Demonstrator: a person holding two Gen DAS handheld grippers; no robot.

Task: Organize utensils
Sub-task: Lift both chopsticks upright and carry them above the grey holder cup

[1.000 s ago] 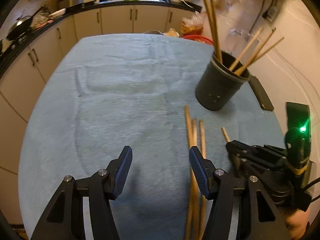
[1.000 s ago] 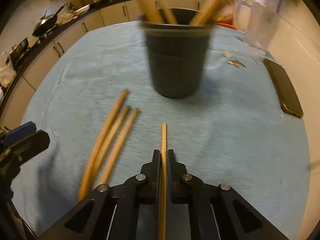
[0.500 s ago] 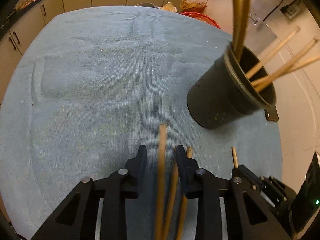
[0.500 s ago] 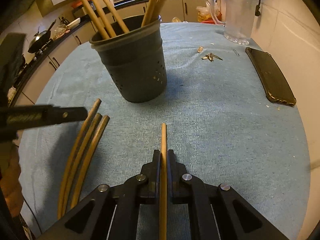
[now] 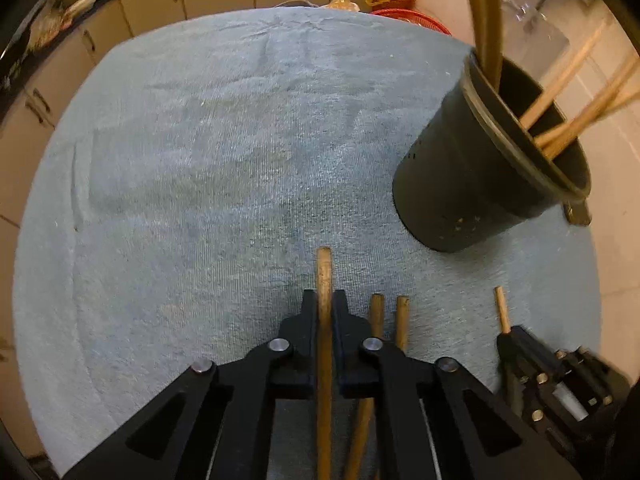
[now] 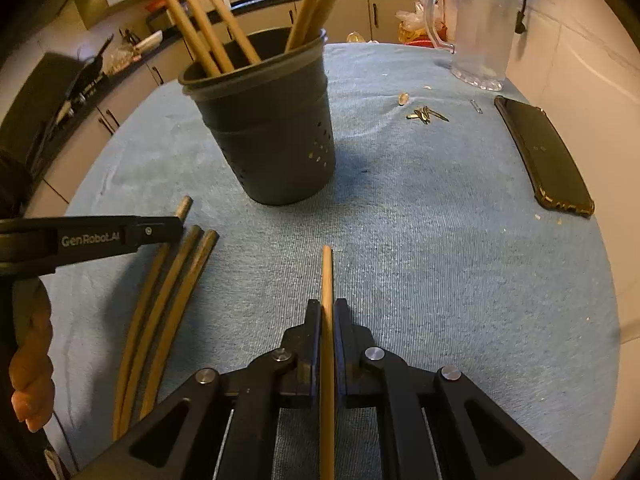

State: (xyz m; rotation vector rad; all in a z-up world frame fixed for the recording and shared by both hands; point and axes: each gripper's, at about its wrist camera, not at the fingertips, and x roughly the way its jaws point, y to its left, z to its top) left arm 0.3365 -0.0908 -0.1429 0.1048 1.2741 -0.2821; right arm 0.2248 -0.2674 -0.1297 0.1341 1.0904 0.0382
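Several wooden chopsticks lie on the blue cloth. My left gripper (image 5: 324,298) points down at them; its jaws are closing, and the pads press on the leftmost chopstick (image 5: 324,268). Two more chopsticks (image 5: 376,314) lie just to its right. My right gripper (image 6: 327,305) is shut on a single chopstick (image 6: 327,272) that sticks out forward between the fingers. The dark perforated holder (image 6: 276,140) stands upright beyond both grippers with several chopsticks leaning in it. In the right wrist view the left gripper (image 6: 172,231) reaches in from the left over the three chopsticks (image 6: 176,280).
A black phone (image 6: 544,156) lies at the right edge of the cloth-covered table (image 6: 440,260). A clear jug (image 6: 480,32) stands at the back right, with small metal bits (image 6: 426,114) in front of it. Kitchen cabinets and a counter run behind the table.
My left gripper swung right and down over the loose chopsticks and went from wide open to shut on the leftmost one. The right gripper has kept its chopstick and barely shifted.
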